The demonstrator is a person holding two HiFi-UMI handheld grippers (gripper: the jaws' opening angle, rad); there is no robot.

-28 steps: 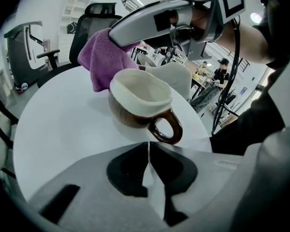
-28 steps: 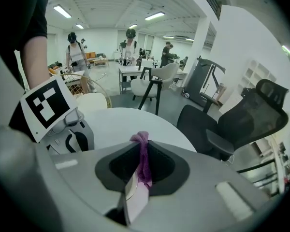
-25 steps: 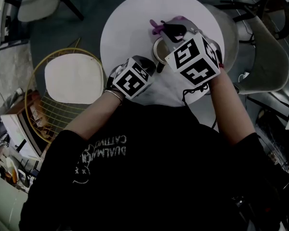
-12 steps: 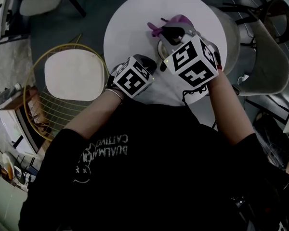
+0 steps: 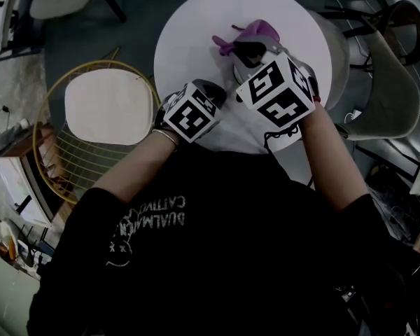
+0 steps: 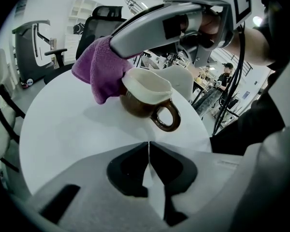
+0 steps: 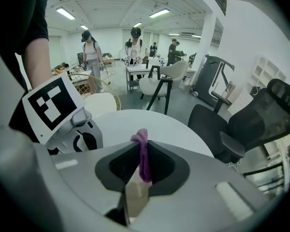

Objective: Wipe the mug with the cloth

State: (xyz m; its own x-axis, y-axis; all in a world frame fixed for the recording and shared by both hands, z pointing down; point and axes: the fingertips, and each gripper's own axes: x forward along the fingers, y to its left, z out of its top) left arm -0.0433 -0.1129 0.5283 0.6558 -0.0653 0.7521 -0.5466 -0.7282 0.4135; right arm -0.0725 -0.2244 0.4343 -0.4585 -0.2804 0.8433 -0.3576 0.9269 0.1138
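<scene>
Both forearms reach down over the near edge of the round white worktop (image 6: 58,129); the right hand-held gripper (image 7: 143,144) tilts steeply down above the mug (image 6: 147,98), jaws clamped on the purple cloth (image 6: 99,69), which drapes against the mug's far side; the left hand-held gripper (image 6: 148,144) sits just short of the mug's handle, jaws closed together and empty; a yellow wire chair (image 5: 105,110) stands beside the worktop; a black office chair (image 7: 261,124) and standing people (image 7: 92,47) fill the lit room.
</scene>
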